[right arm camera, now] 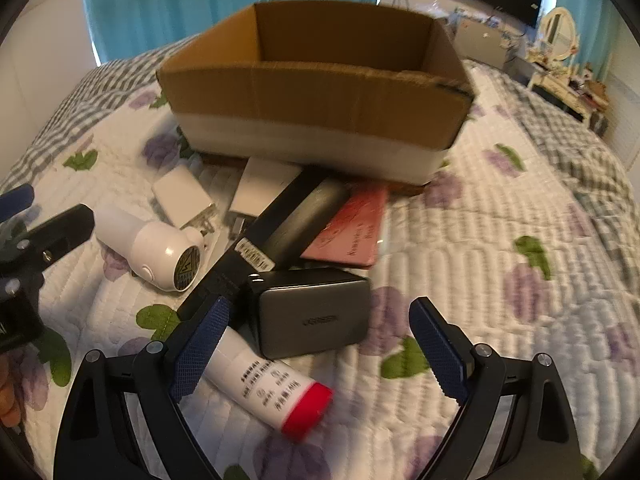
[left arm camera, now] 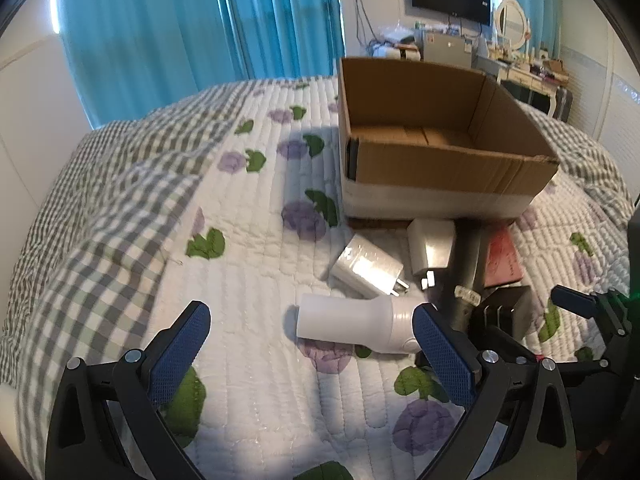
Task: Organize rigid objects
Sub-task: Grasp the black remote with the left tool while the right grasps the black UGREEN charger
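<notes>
An open cardboard box [left arm camera: 448, 168] [right arm camera: 316, 92] stands on the bed. In front of it lie a white flared device [left arm camera: 356, 322] [right arm camera: 148, 250], two white chargers [left arm camera: 366, 268] [left arm camera: 432, 248], a long black bar [right arm camera: 256, 240], a pink card [right arm camera: 352, 228], a dark grey charger [right arm camera: 316, 312] and a white tube with a red cap [right arm camera: 276, 388]. My left gripper [left arm camera: 312, 344] is open, with the white device between its fingers. My right gripper [right arm camera: 320, 344] is open around the grey charger and the tube.
The quilted floral bedspread [left arm camera: 248, 240] covers the bed, with a checked blanket [left arm camera: 100, 200] at the left. Blue curtains, a wall TV and a dresser with a mirror [left arm camera: 512, 20] stand behind the bed.
</notes>
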